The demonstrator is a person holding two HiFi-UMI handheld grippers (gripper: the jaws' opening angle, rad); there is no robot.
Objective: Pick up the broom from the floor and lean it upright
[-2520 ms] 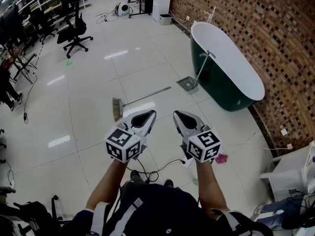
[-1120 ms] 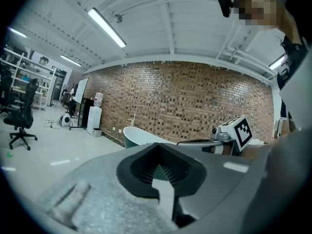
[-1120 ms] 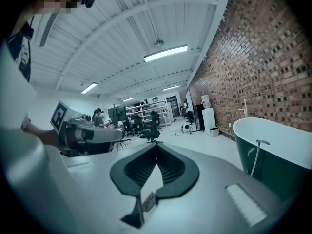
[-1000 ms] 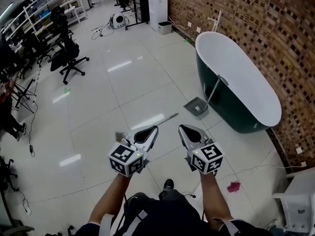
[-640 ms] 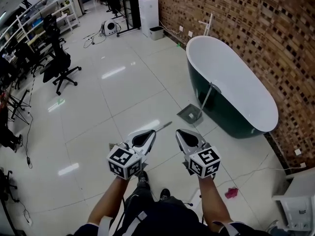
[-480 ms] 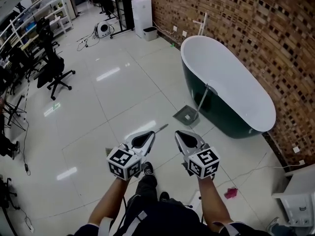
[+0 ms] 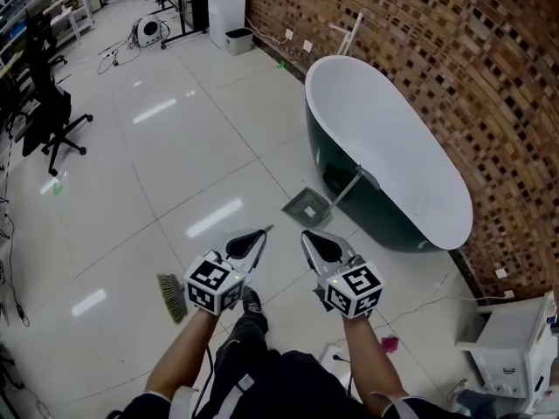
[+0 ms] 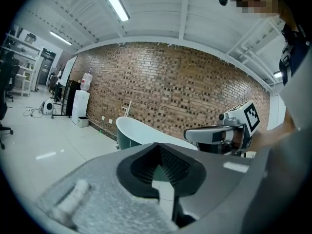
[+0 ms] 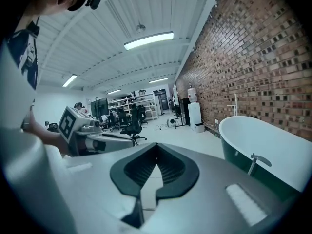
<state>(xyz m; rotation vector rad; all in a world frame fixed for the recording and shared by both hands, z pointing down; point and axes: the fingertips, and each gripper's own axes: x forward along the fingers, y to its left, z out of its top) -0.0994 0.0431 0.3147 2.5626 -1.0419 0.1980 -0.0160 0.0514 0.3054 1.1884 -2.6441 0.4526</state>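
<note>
Task barely begun. The broom (image 7: 172, 297) lies flat on the floor (image 7: 131, 173), not gripped and not lifted. Its bristle head shows just left of the person's left forearm, and the handle runs under the left gripper (image 7: 258, 234) toward the long-handled dustpan (image 7: 306, 206).

Left gripper jaws are closed together with nothing between them. Right gripper (image 7: 307, 236) is the same, closed and empty. Both are held out above the handle's far end and look clear of it.

Left to do, as I judge it: open a gripper, get down to the handle, grasp, raise, lean it upright. The bathtub (image 7: 384, 230) or brick wall (image 7: 489, 77) look like the nearest supports.

Containers:
- Bathtub: white inside, nothing visible in it.
- Dustpan: handle rests on the tub and the pan looks empty.
- Small bin (image 7: 238, 40) at the far wall: contents too small to tell.
</note>
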